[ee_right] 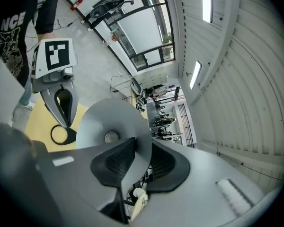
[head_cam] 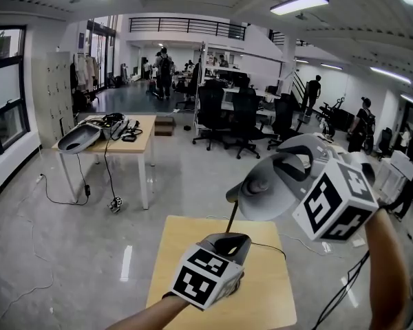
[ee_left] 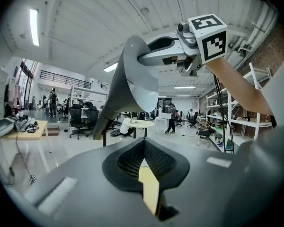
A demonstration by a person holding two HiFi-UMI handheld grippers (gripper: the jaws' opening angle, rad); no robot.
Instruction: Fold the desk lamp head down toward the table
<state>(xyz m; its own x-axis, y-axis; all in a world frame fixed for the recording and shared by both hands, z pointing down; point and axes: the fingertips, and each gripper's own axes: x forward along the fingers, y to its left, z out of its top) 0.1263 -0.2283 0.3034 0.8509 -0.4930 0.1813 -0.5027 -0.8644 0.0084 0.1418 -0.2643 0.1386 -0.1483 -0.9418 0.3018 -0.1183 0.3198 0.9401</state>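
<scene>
Grey left gripper [head_cam: 231, 242], grey right gripper [head_cam: 287, 165], black-and-white marker cubes [head_cam: 334, 201], black printed T-shirt [ee_right: 12, 27]

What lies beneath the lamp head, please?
Beneath the lamp head stand its thin arm, the left claw and bare wooden table. The claw hides the lamp base in the head view; the right gripper view shows it, a black ring.

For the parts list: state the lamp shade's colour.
Grey; the shade shows best in the right gripper view.
</scene>
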